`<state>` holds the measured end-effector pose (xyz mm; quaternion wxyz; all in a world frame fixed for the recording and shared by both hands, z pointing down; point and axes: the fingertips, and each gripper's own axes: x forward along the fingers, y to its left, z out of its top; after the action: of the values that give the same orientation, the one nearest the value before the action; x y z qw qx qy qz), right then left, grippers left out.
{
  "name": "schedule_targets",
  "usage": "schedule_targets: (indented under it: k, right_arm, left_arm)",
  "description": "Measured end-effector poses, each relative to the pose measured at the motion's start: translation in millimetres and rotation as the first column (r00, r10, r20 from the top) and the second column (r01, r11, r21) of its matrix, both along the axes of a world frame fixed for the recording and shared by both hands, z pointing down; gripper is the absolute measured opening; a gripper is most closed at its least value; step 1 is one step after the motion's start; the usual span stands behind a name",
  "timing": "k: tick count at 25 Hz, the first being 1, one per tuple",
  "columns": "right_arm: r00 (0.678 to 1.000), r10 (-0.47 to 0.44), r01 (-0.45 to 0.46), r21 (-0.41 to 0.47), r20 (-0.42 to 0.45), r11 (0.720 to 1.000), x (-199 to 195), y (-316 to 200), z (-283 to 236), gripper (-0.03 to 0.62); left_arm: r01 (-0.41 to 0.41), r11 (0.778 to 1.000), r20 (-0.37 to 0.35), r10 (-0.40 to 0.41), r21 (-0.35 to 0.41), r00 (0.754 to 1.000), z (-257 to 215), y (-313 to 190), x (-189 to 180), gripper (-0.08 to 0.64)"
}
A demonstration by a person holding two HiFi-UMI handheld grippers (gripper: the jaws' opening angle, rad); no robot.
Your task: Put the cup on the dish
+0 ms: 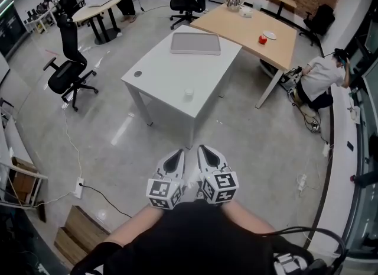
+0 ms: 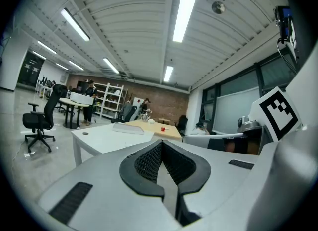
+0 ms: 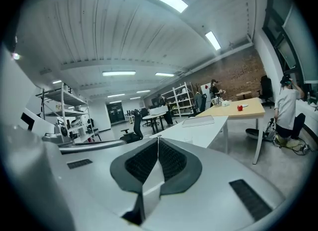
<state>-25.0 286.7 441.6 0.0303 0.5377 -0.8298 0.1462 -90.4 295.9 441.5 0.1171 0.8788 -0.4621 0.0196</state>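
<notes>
A red cup [image 1: 262, 39] stands on the far wooden table [image 1: 236, 22], right beside a small white dish [image 1: 269, 35]. The red cup [image 3: 240, 108] is also tiny in the right gripper view and shows as a red speck [image 2: 161, 121] in the left gripper view. A small pale cup [image 1: 189, 93] sits near the front edge of the white table [image 1: 159, 75]. My left gripper [image 1: 175, 160] and right gripper [image 1: 208, 157] are held side by side close to my body, well short of both tables. Both are shut with nothing between the jaws.
A grey tray [image 1: 195, 43] lies at the white table's far end. A black office chair [image 1: 68, 70] stands to the left. A person [image 1: 322, 75] crouches by the right wall. Cables and a power strip [image 1: 78, 188] lie on the concrete floor.
</notes>
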Motion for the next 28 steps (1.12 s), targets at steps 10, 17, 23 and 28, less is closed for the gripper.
schedule_targets:
  k: [10, 17, 23, 28]
  right_arm:
    - [0.998, -0.056, 0.056, 0.004, 0.003, 0.998, 33, -65, -7, 0.014]
    - [0.998, -0.062, 0.062, 0.003, 0.017, 0.998, 72, -90, -6, 0.014]
    - [0.998, -0.058, 0.057, 0.011, 0.018, 0.998, 92, -104, -6, 0.014]
    - [0.997, -0.079, 0.079, 0.008, 0.018, 0.997, 95, -107, -2, 0.014]
  left_arm:
    - [0.041, 0.999, 0.011, -0.041, 0.002, 0.999, -7, -64, 37, -0.003]
    - [0.015, 0.999, 0.023, -0.015, 0.031, 1.0, -14, -91, 81, -0.003]
    - [0.024, 0.999, 0.027, -0.025, 0.03, 0.999, -15, -105, 98, -0.003]
    - [0.042, 0.999, 0.029, -0.043, 0.029, 0.999, -12, -107, 102, -0.003]
